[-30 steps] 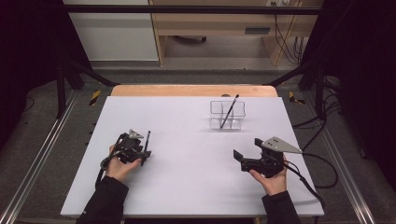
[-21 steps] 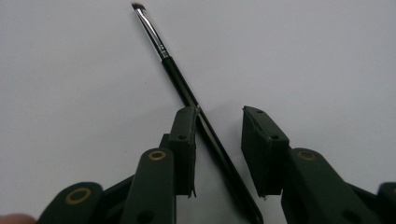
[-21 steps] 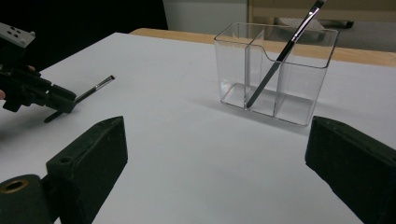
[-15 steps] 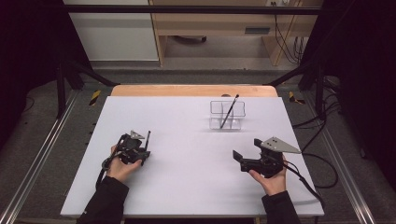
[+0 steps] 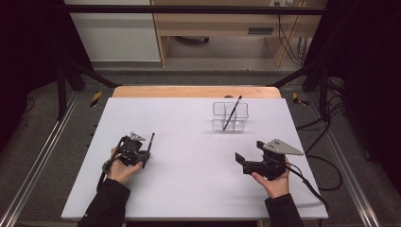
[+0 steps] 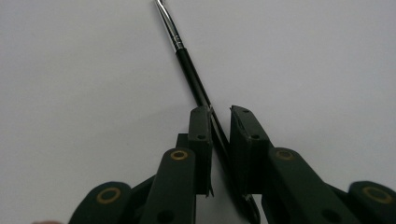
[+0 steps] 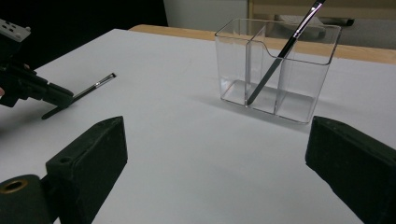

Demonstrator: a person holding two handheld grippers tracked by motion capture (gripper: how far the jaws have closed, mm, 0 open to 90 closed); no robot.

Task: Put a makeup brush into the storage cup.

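One brush [image 7: 280, 56] aslant in clear divided holder [image 7: 308, 79].

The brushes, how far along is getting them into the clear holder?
One brush already leans inside the clear holder. The left tool has its jaws closed on a second brush, low over the white table. Left: carrying it to the holder. The right tool is open, holding nothing.

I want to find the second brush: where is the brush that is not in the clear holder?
In the high view the brush lies at the table's left, between the left gripper's closed jaws, far from the clear holder.
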